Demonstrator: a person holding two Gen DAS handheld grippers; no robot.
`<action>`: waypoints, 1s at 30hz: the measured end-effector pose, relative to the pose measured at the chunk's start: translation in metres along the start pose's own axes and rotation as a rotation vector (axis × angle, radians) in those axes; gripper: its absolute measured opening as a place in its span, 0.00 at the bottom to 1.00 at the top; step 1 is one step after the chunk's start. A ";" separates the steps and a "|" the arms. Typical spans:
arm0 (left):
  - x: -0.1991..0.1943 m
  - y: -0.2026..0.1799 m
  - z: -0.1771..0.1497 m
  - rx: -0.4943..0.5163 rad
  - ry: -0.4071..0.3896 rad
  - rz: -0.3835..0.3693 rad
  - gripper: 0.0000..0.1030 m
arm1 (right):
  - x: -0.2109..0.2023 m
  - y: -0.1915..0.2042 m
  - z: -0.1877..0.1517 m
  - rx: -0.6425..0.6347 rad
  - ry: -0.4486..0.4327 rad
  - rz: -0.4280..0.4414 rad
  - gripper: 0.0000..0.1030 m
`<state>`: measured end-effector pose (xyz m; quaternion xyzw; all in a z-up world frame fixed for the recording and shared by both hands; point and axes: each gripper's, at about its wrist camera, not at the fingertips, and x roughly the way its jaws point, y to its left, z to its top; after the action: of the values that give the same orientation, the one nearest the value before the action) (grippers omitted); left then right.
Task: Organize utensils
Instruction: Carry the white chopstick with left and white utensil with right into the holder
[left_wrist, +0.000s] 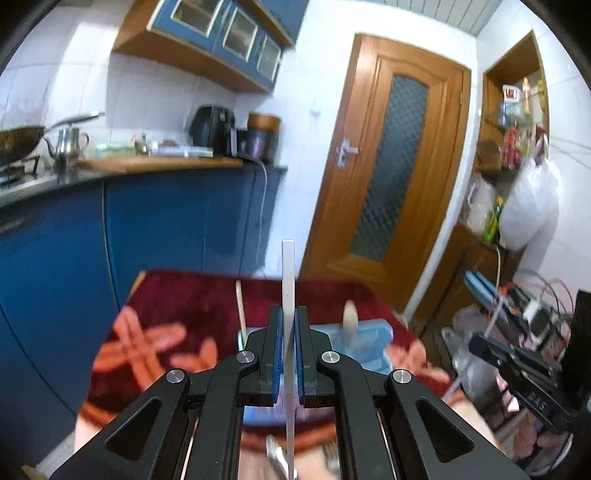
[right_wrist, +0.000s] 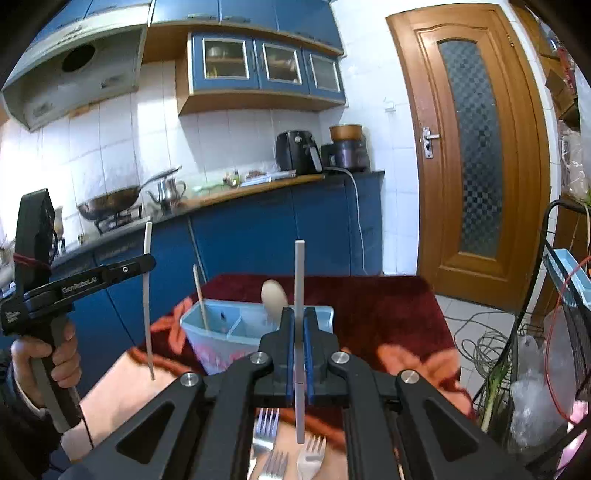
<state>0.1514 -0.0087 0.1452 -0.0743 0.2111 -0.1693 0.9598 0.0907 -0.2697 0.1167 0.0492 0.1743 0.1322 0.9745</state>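
Left claw (left_wrist: 289, 354) pinches 1 grey chopstick (left_wrist: 288, 280) upright above the red-clothed worktop (right_wrist: 388, 306); right claw (right_wrist: 300, 354) clamps a 2nd chopstick (right_wrist: 299, 280). Between them sits the blue organizer (right_wrist: 236, 325), already holding a spoon (right_wrist: 273, 297). Likely mid-carry: next, lower each stick into a compartment.

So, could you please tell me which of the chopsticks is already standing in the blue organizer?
The wooden chopstick in the blue organizer's left compartment; the two grey chopsticks are each clamped upright in a tool.
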 end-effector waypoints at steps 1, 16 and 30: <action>0.002 0.000 0.007 -0.002 -0.022 0.000 0.06 | 0.001 -0.001 0.004 0.005 -0.011 0.000 0.06; 0.050 0.004 0.025 0.009 -0.207 0.079 0.06 | 0.041 -0.005 0.021 0.037 -0.083 0.000 0.06; 0.078 0.021 -0.014 -0.003 -0.177 0.095 0.06 | 0.077 -0.010 0.017 0.002 -0.090 -0.031 0.06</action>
<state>0.2177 -0.0180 0.0986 -0.0805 0.1289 -0.1161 0.9815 0.1691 -0.2592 0.1059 0.0533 0.1312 0.1149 0.9832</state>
